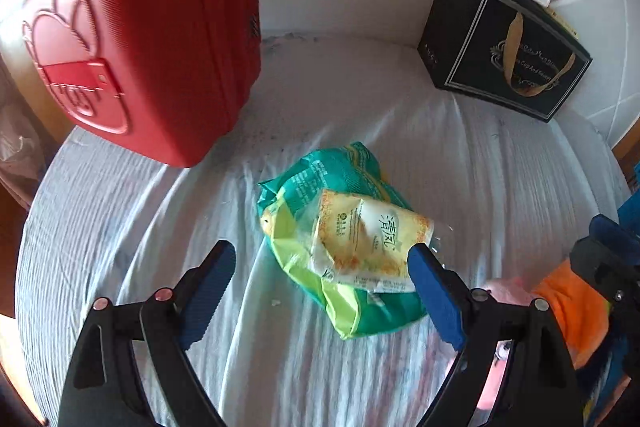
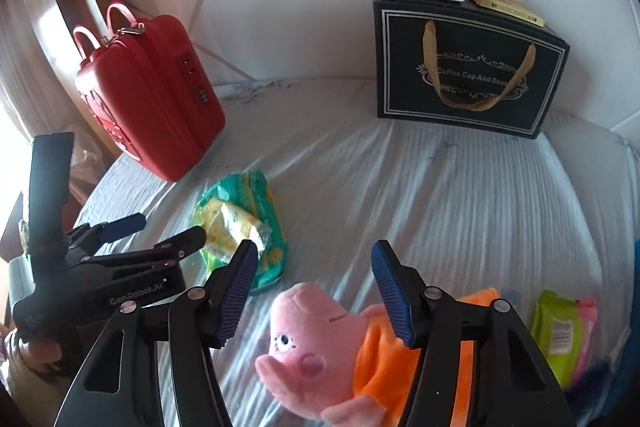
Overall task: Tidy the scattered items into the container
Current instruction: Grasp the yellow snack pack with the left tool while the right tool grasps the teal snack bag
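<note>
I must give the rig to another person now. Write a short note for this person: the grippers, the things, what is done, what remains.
Left gripper: open, empty, over the yellow tissue pack lying on the green packet.
Right gripper: open, empty, above the pink plush pig.
Red case: shut, upright against the headboard.
Another green packet lies at the right on the bed sheet.
Done: nothing packed.
Left: everything, and the case probably needs opening.

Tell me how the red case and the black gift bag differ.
The red case is a ribbed hard shell with pink handles and a combination lock; the black gift bag is flat-faced, with white borders, lettering and a gold ribbon handle. The bag carries small packets on top; the case carries nothing. Both stand upright on the bed against the headboard.
</note>
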`<act>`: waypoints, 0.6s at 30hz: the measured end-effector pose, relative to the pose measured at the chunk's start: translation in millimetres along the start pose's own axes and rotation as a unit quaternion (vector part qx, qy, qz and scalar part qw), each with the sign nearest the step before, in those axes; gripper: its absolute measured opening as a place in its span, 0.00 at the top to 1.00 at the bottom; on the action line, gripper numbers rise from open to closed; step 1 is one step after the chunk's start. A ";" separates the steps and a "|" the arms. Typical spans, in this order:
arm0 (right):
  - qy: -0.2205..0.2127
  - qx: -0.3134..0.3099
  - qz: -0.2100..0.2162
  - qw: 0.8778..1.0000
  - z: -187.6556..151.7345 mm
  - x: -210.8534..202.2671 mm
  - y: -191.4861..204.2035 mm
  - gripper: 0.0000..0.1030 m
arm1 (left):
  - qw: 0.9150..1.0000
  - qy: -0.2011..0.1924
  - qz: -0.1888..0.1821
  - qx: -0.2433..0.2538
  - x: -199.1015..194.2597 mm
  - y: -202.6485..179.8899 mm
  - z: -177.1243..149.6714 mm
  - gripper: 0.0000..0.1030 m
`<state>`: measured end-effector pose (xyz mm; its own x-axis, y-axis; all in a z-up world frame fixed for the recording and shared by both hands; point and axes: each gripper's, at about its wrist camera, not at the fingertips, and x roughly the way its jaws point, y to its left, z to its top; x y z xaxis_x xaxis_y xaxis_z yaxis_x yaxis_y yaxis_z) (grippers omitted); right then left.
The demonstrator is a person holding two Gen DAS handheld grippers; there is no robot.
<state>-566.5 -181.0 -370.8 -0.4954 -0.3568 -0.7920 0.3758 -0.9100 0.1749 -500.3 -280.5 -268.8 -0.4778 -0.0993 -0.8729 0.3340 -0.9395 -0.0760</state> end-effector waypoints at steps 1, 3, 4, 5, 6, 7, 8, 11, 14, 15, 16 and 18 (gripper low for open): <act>0.003 0.003 -0.001 1.000 -0.5 5.5 -3.6 0.43 | 1.000 0.012 -0.006 0.002 12.0 -1.6 0.4 0.15; 0.009 0.008 -0.001 1.000 -2.6 15.2 -9.7 0.43 | 1.000 0.023 -0.020 0.001 24.9 -2.6 -1.5 0.32; 0.012 0.008 0.000 1.000 -3.3 19.0 -11.3 0.43 | 0.999 0.014 -0.032 -0.004 23.6 -1.9 -2.8 0.44; 0.014 0.008 0.002 1.000 -3.9 22.3 -12.1 0.43 | 0.999 0.003 -0.040 -0.007 19.8 -1.0 -4.2 0.54; 0.015 0.006 0.004 1.000 -4.5 25.2 -12.1 0.43 | 0.999 -0.005 -0.041 -0.007 15.5 -0.1 -5.1 0.67; 0.016 0.005 0.005 1.000 -4.4 28.1 -11.2 0.43 | 0.999 -0.012 -0.042 -0.007 11.3 1.8 -5.6 0.73; 0.018 0.004 0.006 1.000 -3.7 30.7 -10.1 0.43 | 0.999 -0.018 -0.042 -0.008 6.7 4.9 -5.8 0.76; 0.020 0.000 0.012 1.000 -2.4 35.5 -1.5 0.43 | 0.999 -0.037 -0.036 -0.016 -11.7 20.7 -5.6 0.85; 0.027 -0.016 0.026 0.999 -3.4 40.9 16.1 0.43 | 0.998 -0.057 -0.009 -0.027 -30.4 42.1 -7.8 0.87; 0.031 -0.023 0.031 0.999 -4.1 44.1 23.7 0.42 | 0.998 -0.063 0.000 -0.031 -35.1 50.3 -9.3 0.87; 0.034 -0.029 0.036 0.998 -4.9 47.4 31.2 0.41 | 0.997 -0.067 0.012 -0.033 -38.0 58.4 -10.7 0.87; 0.041 -0.037 0.042 0.998 -6.2 56.3 46.3 0.39 | 0.996 -0.071 0.034 -0.042 -41.3 74.6 -13.7 0.88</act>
<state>-572.2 -241.9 -410.9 -0.3943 -0.4101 -0.8224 0.4721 -0.8582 0.2016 -444.5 -342.1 -245.1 -0.5603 -0.2123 -0.8006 0.4329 -0.8991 -0.0645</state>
